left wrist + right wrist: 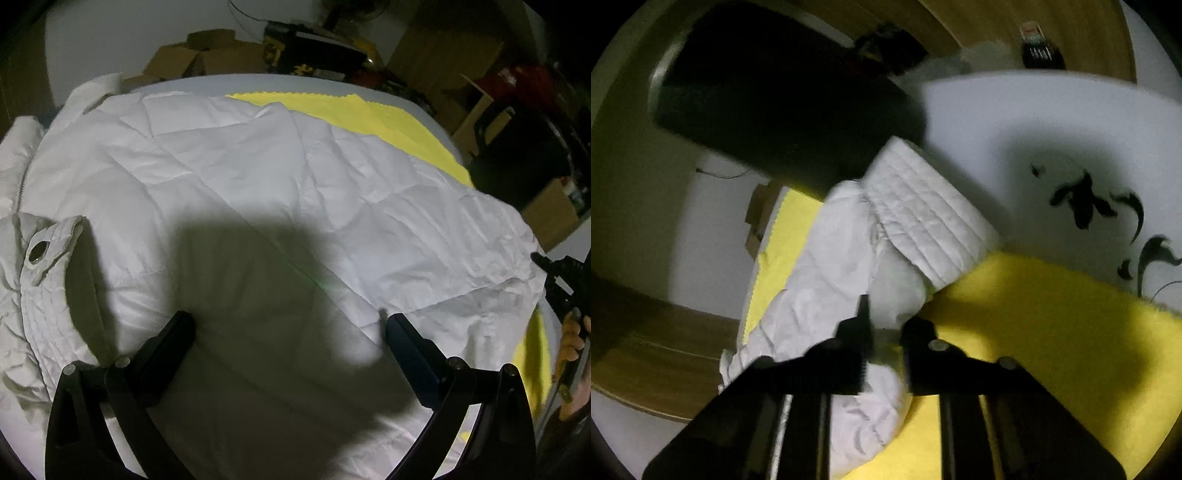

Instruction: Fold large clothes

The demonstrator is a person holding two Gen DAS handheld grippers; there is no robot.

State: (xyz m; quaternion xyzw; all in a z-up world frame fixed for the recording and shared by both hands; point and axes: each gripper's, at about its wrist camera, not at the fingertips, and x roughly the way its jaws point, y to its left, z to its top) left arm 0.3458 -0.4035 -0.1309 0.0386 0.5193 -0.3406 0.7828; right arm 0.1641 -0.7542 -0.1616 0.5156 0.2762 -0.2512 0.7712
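A white quilted jacket (258,184) lies spread over a yellow cloth (369,114) on the table. Its collar with a metal snap (40,253) is at the left. My left gripper (288,325) is open and empty, hovering just above the jacket's body. In the right wrist view my right gripper (884,325) is shut on the jacket's sleeve (831,258), holding it lifted above the yellow cloth (1052,314); the ribbed cuff (931,221) hangs beyond the fingers. The right gripper also shows at the right edge of the left wrist view (565,280).
Cardboard boxes (207,55) and dark clutter stand behind the table. A white surface with black floral marks (1082,199) lies under the yellow cloth. A dark bulky object (775,110) looms at upper left in the right wrist view.
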